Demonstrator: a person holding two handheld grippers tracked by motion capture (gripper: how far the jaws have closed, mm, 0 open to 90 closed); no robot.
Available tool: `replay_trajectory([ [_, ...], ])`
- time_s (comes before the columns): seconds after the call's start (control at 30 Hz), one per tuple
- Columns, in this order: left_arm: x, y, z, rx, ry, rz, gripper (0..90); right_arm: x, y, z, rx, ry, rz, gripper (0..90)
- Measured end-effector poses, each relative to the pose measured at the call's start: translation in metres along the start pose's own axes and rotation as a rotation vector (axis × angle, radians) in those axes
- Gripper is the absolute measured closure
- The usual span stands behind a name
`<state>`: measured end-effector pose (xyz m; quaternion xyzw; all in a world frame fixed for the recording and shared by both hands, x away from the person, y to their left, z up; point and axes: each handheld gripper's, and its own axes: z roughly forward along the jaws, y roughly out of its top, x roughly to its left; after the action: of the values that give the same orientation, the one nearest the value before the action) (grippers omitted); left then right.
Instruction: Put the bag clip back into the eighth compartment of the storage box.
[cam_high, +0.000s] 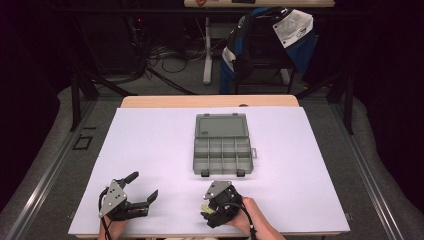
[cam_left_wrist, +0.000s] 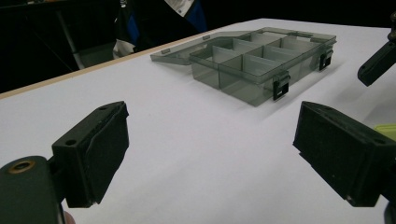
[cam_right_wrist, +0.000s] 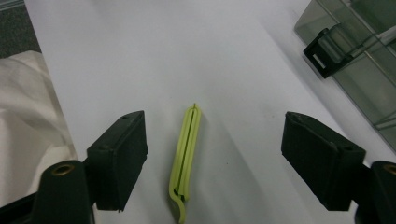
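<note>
The right gripper (cam_right_wrist: 212, 154) stands wide, jaws either side of a yellow-green clip (cam_right_wrist: 186, 158) but clear of it. The clip lies flat on the white table (cam_right_wrist: 140, 56) — long axis running 12 to 6 in the right gripper view, thin tip at 12, hooked end at 6, cut off by the frame edge. The left gripper (cam_high: 141, 187) is wide too, holding nothing. The grey box (cam_high: 222, 145) sits open at 12 — its compartments' contents are hard to make out.
</note>
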<state>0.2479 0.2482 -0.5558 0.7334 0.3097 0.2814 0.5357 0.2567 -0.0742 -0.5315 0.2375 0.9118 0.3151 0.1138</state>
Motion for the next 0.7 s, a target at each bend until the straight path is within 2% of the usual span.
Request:
replay_trajectory([
  [0.07, 0.0002, 0.0, -0.0004, 0.0, 0.002, -0.001, 10.2, 0.0004, 0.0, 0.0006, 0.006, 0.002, 0.0, 28.9],
  [0.2, 0.0007, -0.0001, -0.0003, 0.001, 0.002, -0.004, 10.2, 0.0022, -0.001, 0.0023, 0.022, 0.028, 0.003, 33.8],
  [0.37, 0.0, -0.0001, 0.0, 0.004, -0.001, -0.002, 10.2, 0.0044, -0.0021, 0.005, 0.039, 0.041, 0.012, 46.2],
  [0.5, 0.0008, -0.0002, -0.0007, 0.005, -0.001, -0.004, 10.2, 0.0057, -0.0026, 0.0074, 0.045, 0.054, 0.005, 51.5],
  [0.7, 0.0002, -0.0003, -0.0002, 0.006, -0.001, -0.006, 10.2, 0.0065, -0.0043, 0.0091, 0.056, 0.064, 0.029, 59.2],
])
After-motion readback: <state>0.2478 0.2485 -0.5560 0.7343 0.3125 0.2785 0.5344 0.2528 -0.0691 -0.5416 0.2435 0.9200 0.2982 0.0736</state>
